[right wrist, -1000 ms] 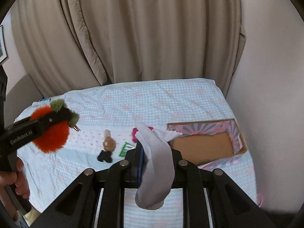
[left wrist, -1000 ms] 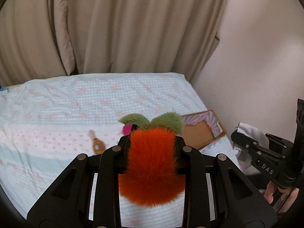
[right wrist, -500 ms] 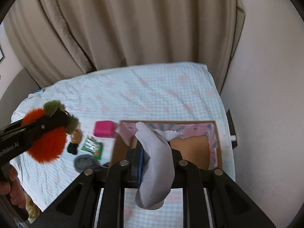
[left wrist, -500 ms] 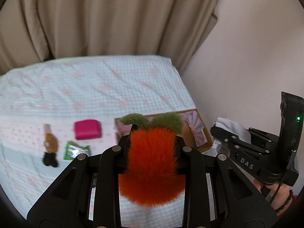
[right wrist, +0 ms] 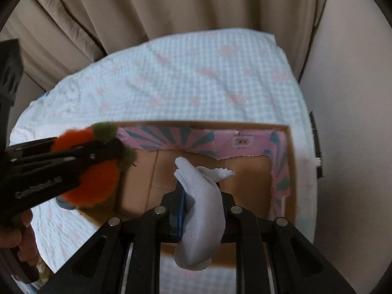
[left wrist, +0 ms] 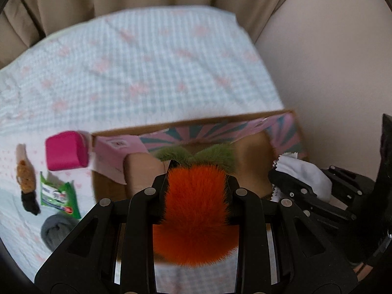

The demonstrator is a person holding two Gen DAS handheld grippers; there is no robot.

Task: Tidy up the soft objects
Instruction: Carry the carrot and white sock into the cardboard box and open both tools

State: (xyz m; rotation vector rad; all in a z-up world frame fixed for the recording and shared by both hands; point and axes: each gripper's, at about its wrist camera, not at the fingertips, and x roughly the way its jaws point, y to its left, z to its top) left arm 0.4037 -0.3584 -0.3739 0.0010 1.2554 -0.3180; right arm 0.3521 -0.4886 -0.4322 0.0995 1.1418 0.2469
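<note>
- While both hands hang over the cardboard box point(right wrist: 247, 178) on the bed, the left gripper point(left wrist: 196, 183) pinches an orange plush point(left wrist: 196, 220) mid-body.
- Right gripper point(right wrist: 199, 203) clamps a white sock point(right wrist: 203, 210), limp.
- Both likely v. light, squashy; grip the bulk, not the fringe.

Your left tongs point(left wrist: 196, 183) grip the orange plush toy point(left wrist: 196, 220) with green tufts, poised over the cardboard box point(left wrist: 196, 125) on the bed point(left wrist: 147, 61). At right, your right tongs point(left wrist: 276, 178) clamp a white sock point(left wrist: 303, 176) above the same box. Left of the box lie a pink case point(left wrist: 65, 150), a small doll point(left wrist: 25, 178), a green packet point(left wrist: 58, 193) and a grey bundle point(left wrist: 55, 230).
</note>
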